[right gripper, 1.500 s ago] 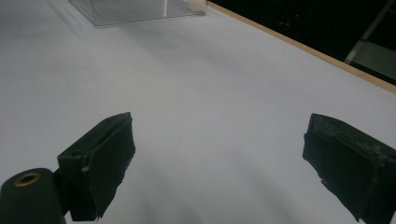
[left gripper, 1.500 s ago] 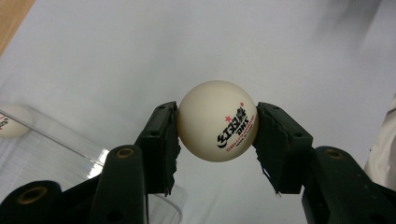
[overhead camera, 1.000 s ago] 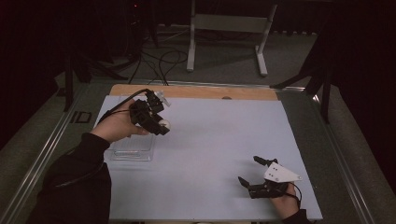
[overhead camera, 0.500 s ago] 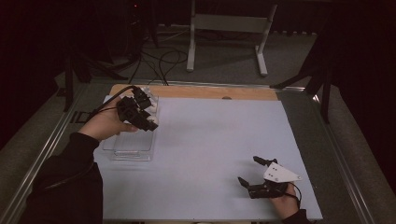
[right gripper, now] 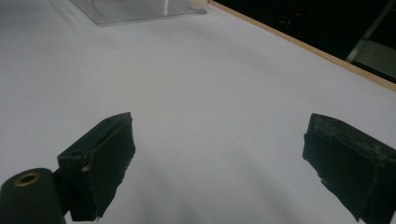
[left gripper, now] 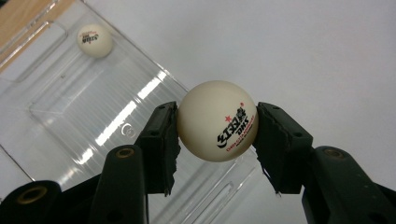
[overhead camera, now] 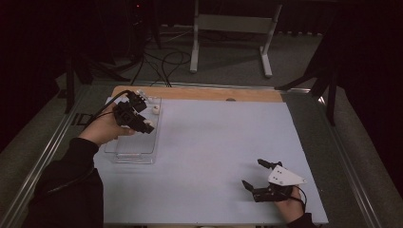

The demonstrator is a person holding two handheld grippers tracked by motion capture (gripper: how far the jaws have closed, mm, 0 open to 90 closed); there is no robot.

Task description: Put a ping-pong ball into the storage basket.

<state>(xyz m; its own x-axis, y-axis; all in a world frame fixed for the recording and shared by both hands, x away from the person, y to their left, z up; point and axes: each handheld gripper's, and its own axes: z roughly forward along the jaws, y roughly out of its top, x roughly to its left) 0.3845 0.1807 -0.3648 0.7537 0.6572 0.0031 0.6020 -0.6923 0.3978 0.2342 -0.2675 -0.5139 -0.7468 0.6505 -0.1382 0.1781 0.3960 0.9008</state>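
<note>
My left gripper (left gripper: 215, 142) is shut on a white ping-pong ball (left gripper: 210, 112) with black print and a red star; both pads press its sides. It hangs just above a clear plastic tray (left gripper: 84, 107). In the high view the left gripper (overhead camera: 141, 124) is over the tray's (overhead camera: 135, 153) far half. A second white ball (left gripper: 95, 40) lies in the tray near its far corner (overhead camera: 155, 109). My right gripper (overhead camera: 252, 173) rests low at the front right of the light blue mat, jaws wide apart and empty (right gripper: 217, 158).
A wooden strip (overhead camera: 199, 93) borders the far edge of the mat (overhead camera: 218, 142). Metal rails run along both table sides. In the right gripper view the tray (right gripper: 135, 10) sits far off across bare mat. Cables and a stand's legs lie on the floor beyond.
My left gripper has shifted left and a little lower with the ball, from the tray's right edge to over the tray. The right gripper has stayed still.
</note>
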